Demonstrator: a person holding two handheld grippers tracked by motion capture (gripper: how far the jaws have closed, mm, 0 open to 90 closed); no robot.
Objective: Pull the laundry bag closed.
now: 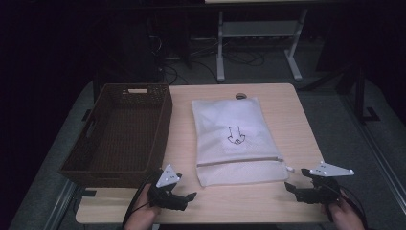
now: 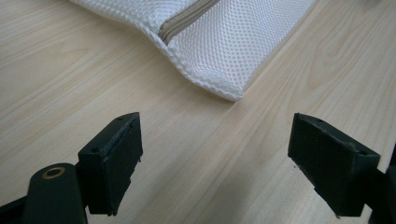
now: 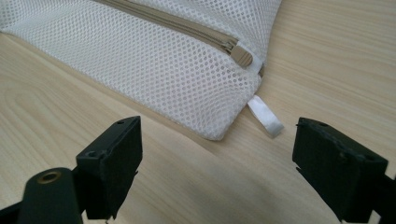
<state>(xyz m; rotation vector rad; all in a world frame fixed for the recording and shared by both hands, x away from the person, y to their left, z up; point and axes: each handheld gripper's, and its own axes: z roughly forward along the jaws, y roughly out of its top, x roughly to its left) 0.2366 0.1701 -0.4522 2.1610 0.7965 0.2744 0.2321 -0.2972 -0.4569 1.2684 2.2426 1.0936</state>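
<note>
The person's hands are coming in from six o'clock in the high view, each one gripping a tool low over the desk. The left gripper is sitting at about seven o'clock, its jaws standing wide apart and pointing toward two o'clock. The right gripper is sitting at about five o'clock, jaws likewise spread wide with nothing between them, pointing toward ten o'clock.
</note>
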